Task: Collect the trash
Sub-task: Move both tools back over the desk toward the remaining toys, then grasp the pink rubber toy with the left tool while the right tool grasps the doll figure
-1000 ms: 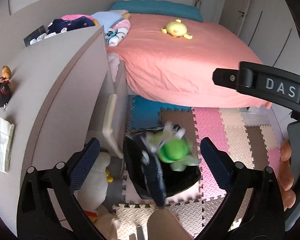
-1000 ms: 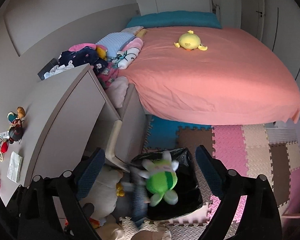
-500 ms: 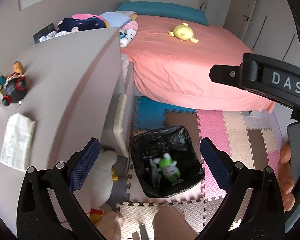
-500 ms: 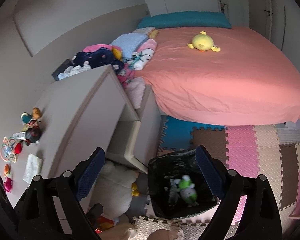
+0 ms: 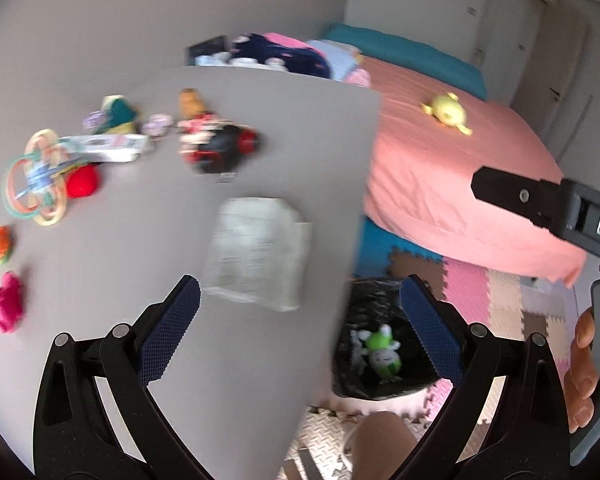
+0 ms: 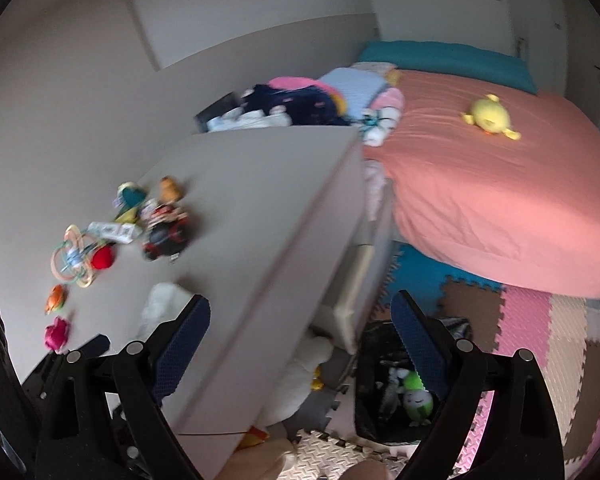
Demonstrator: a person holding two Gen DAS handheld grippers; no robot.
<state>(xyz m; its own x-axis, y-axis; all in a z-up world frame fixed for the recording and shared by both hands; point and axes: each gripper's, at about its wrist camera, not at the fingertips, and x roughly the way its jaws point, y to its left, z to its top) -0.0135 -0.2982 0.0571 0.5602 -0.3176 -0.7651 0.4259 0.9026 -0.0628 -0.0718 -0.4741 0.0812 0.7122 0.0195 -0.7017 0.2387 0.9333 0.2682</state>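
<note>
1. Tongs on both sides spread wide and empty: left tongs [image 5: 300, 328] over the grey worktop [image 5: 100, 240], right tongs [image 6: 300, 344] straddling the worktop edge and the floor.
2. Seen only from the left wrist: crumpled white paper [image 5: 260, 252] lying flat on the worktop just ahead of the left tongs, close to the right edge; also fingers [image 5: 582, 376] of a hand wrapped round the other device at the far right.
3. Seen only from the right wrist: a white plush [image 6: 304, 376] on the floor under the worktop edge, and folded clothes [image 6: 300, 106] heaped behind the worktop; paper here mostly hidden behind the left finger, a pale blurred patch, probably the same sheet.
4. Shared by both views: one bin lined with a black bag [image 5: 380, 344] on the foam mat [image 5: 500, 292], holding one green plush [image 5: 382, 350] and some pale scraps; one yellow plush [image 5: 446, 112] on the pink bed [image 5: 460, 184].
5. Against half a second ago: left view swung from the bin onto the worktop, paper now central and larger; green plush unmoved in the bag.
6. Count on the worktop, blur permitting: one paper, one ring rattle [image 5: 36, 184], one red ball [image 5: 82, 182], one black-and-red figure [image 5: 220, 148], roughly five smaller toys.
</note>
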